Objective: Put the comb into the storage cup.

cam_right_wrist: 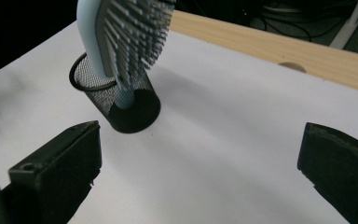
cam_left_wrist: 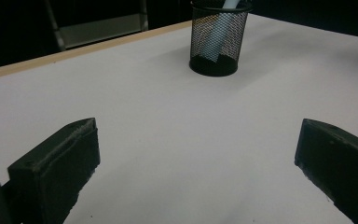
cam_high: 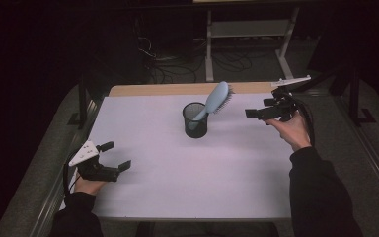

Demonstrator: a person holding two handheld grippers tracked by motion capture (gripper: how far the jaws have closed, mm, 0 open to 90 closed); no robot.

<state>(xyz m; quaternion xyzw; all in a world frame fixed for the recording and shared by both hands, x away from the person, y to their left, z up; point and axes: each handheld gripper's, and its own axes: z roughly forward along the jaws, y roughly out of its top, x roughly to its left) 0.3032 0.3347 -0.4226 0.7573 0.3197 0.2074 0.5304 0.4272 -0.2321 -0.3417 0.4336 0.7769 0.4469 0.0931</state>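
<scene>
A black mesh cup stands near the middle of the white table. A light blue hairbrush leans in it, handle down, bristle head up and tilted right. In the right gripper view the brush rises from the cup ahead and to the left. My right gripper hovers open to the right of the brush, apart from it, jaws empty. My left gripper rests open near the table's front left, far from the cup.
A wooden strip runs along the table's far edge. Beyond it stand a white metal frame and loose cables on the floor. Dark rails flank the table on both sides.
</scene>
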